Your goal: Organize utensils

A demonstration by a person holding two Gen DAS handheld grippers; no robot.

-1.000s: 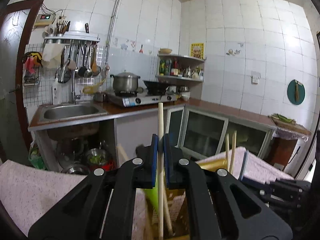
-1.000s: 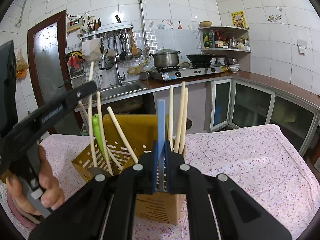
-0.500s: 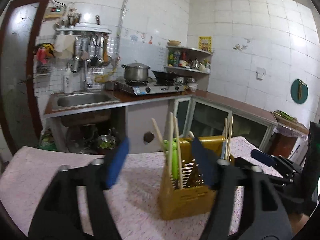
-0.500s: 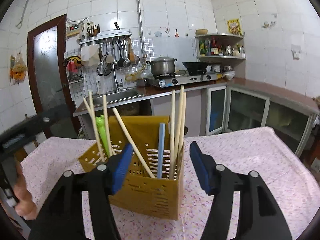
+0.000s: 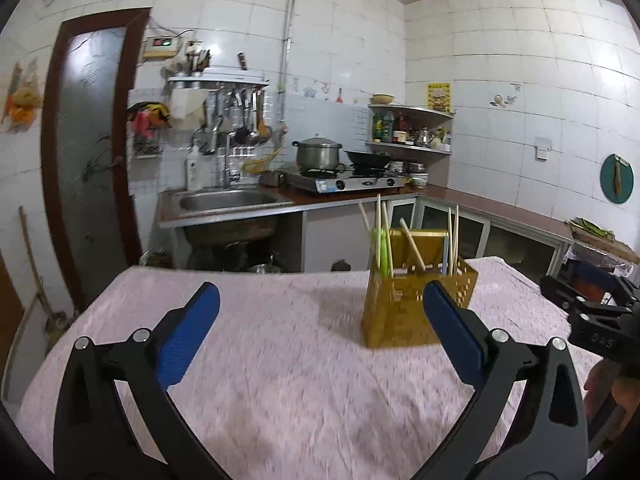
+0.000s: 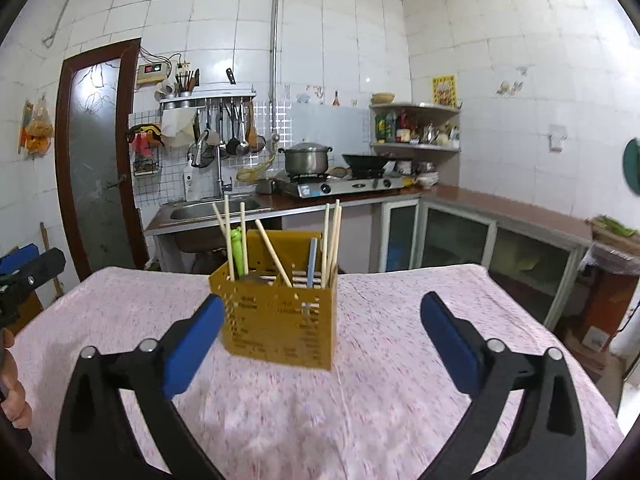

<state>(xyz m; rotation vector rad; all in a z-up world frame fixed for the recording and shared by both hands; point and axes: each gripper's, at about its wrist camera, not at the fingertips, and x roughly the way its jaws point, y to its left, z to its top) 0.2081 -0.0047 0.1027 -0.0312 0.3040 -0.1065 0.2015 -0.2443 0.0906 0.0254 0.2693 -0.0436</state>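
While both grippers' jaws are opening with nothing between them, the yellow utensil holder [image 6: 280,320] stands just ahead.

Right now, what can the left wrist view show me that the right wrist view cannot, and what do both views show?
Only the left wrist view shows the left gripper from behind, its jaws opening with nothing between them, and the right gripper at the right edge. Only the right wrist view shows the right gripper's own blue pads opening empty, and a hand at the left edge. Both show the yellow utensil holder with chopsticks on the pink tablecloth.
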